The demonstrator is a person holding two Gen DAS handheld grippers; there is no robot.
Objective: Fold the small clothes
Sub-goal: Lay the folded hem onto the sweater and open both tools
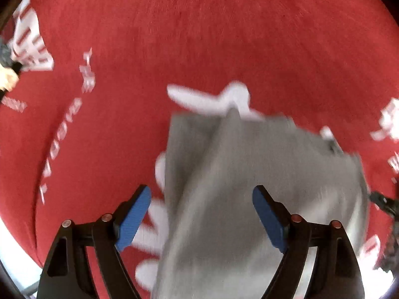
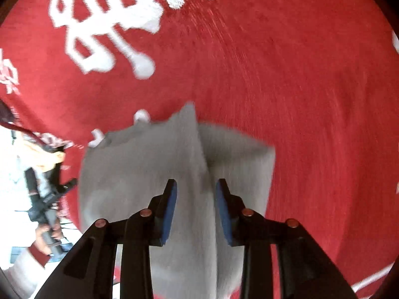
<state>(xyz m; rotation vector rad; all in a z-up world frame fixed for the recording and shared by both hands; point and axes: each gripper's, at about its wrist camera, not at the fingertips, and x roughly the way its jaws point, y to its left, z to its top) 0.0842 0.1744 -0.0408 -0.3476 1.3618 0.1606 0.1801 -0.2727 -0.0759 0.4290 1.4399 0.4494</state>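
- Right claw (image 2: 196, 209): my jaws stand partly apart, a raised ridge of the grey garment (image 2: 179, 164) running up between the blue pads (image 2: 170, 209). Whether either pad presses the cloth I cannot tell; the view is blurred.
- Left claw (image 1: 201, 218): my jaws stand wide apart, clamped on nothing. The grey garment (image 1: 249, 174) lies below and ahead of them, its left edge just inside my left pad (image 1: 133, 220).
- Grey garment: rumpled, one central crease, spread on the red cloth with white lettering (image 2: 299, 87); a white piece (image 1: 212, 102) shows just beyond its far edge, kind unclear.
- Risk, right claw: closing on the ridge alone likely gathers a pinch of bunched fabric, so the fold comes out skewed.
- Risk, left claw: a bite taken this wide and low could catch the red cloth underneath together with the garment and drag both.
- Risk, both: uneven holds on the two sides would likely twist the garment instead of laying it flat.
- Outward: a person's hand (image 2: 46, 236) holds my left gripper at the left edge of the right view.
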